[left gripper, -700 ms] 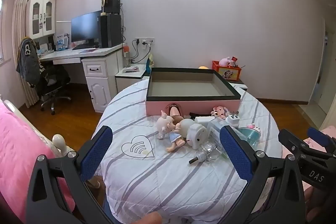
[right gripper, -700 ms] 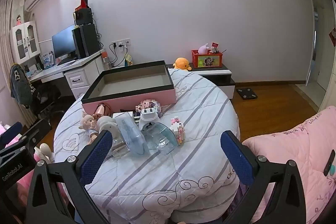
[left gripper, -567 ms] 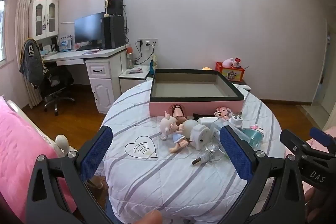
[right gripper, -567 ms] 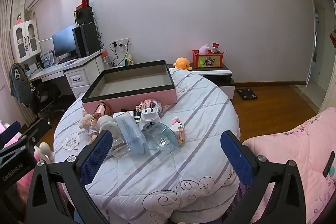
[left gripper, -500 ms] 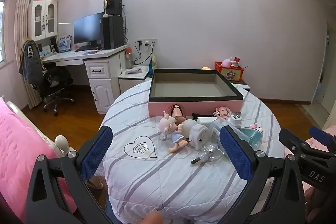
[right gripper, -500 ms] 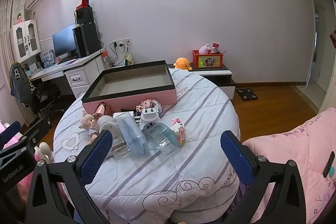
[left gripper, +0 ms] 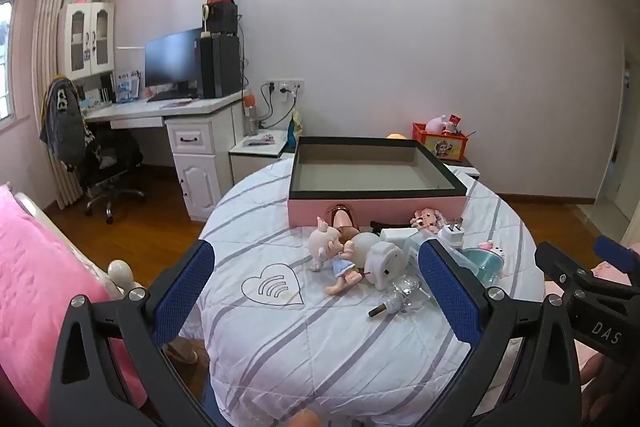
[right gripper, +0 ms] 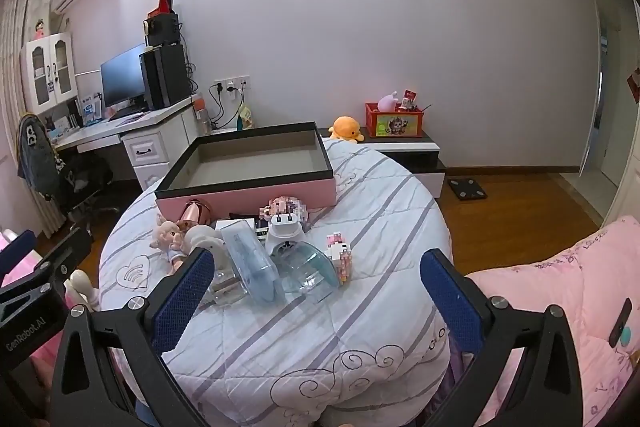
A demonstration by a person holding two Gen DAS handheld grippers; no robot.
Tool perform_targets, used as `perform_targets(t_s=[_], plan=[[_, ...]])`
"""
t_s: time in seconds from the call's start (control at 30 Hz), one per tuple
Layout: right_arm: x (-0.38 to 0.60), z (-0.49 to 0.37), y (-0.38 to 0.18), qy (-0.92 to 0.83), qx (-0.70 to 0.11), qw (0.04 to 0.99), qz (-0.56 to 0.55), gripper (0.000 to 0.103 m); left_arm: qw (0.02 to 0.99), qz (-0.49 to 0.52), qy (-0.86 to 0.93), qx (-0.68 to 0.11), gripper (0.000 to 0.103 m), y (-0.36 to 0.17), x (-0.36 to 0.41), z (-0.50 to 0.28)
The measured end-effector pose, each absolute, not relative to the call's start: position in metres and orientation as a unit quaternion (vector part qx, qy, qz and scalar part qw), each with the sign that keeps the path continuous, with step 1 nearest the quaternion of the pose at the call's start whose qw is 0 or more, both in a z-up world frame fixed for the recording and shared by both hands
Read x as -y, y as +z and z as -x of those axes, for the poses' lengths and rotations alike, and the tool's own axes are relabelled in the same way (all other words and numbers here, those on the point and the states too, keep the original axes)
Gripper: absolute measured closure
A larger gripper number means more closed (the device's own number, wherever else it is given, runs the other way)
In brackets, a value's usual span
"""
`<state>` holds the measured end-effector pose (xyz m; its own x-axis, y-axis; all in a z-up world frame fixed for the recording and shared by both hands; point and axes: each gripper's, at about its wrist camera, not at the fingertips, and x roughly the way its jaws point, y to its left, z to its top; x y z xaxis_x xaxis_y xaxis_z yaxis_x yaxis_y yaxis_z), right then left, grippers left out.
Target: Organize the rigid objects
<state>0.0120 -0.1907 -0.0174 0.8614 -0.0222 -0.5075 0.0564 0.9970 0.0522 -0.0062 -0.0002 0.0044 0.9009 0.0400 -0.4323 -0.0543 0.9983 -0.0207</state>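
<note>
Two grippers, both spread wide and empty, hover short of the table (left gripper: 280, 339). Versus a moment back almost nothing changes: left view swings slightly and settles, right view is static, no item displaced, so the task reads as not started, still pre-approach

Largest first: pink box (left gripper: 376, 205) with black rim sits open and empty at the far side of the table, the likely destination. The clutter lies just in front of it, touching its near wall in places: clear blue cases (right gripper: 250, 263), white plug adapter (right gripper: 283, 233), pig figurine (left gripper: 326, 253), small glass bottle (left gripper: 400, 297), pink block figure (right gripper: 340, 257)

Left gripper (left gripper: 316, 291) frames the figurine and bottle between its pads, well apart from both. Right gripper (right gripper: 316, 297) frames the blue cases and block figure

View differences: left wrist shows the bottle and heart print clearly, and the right tool at its edge. Right wrist alone shows the orange plush, the floor scale and the pink bedding; the bottle is mostly hidden behind its left pad
</note>
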Motion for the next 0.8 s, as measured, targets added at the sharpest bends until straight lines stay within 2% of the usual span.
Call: perform_targets(t_s=[0.8], plan=[[0.182,-0.027,-0.012,-0.007,-0.269,0.963,-0.005,0.0,0.98,0.006,0.027,-0.199,0.0,0.002,-0.007,0.001]])
